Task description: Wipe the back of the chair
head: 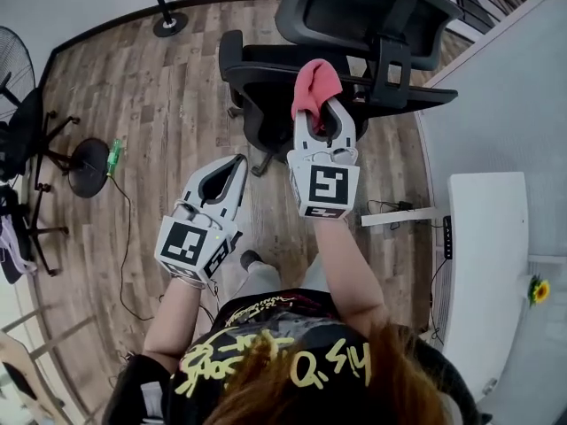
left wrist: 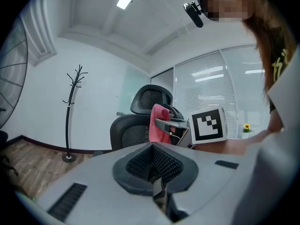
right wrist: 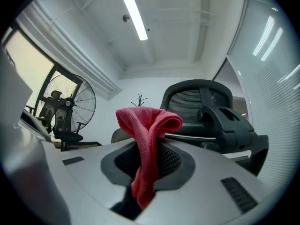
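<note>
While my right fingers (head: 303, 124) clamp the pink cloth (head: 315, 85) before the chair (head: 354, 11) at twelve o'clock, my left fingers (head: 236, 184) sit pressed together, empty, at eight.

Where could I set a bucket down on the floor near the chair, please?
The bare wood floor between the coat-stand base and the chair is free. It is crowded at left around the green bottle and round black base, and tight between chair and white desk.
</note>
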`<state>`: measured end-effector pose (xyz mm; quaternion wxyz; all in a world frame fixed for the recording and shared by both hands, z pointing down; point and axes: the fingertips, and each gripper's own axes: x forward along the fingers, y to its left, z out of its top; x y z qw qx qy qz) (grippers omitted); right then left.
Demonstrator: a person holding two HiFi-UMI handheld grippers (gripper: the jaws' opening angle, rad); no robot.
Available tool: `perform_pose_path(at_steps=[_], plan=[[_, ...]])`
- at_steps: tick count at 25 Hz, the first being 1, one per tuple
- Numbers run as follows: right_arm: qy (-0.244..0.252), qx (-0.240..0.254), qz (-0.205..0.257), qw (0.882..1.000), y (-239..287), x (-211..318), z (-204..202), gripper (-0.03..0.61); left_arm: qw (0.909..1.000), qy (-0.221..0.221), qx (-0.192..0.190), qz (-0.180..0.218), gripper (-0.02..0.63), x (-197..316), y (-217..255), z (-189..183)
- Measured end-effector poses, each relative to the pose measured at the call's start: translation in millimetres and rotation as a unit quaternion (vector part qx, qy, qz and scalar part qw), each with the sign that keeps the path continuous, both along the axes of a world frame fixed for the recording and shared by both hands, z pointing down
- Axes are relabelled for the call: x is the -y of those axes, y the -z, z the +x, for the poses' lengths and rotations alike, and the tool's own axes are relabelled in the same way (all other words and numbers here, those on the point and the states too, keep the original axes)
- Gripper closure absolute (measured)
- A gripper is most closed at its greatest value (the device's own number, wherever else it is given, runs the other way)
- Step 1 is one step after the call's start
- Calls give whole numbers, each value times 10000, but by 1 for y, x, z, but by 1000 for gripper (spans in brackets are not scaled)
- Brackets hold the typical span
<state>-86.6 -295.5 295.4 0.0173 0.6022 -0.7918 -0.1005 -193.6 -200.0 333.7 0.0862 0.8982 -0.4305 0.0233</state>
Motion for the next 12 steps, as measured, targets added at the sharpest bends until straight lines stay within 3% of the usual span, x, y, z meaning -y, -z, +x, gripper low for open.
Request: perform_pose_path(at_steps=[12], plan=[[624,-550,40,9965,-8,12,-77,517,9992,403,9,-62,620,-1,-8,-48]])
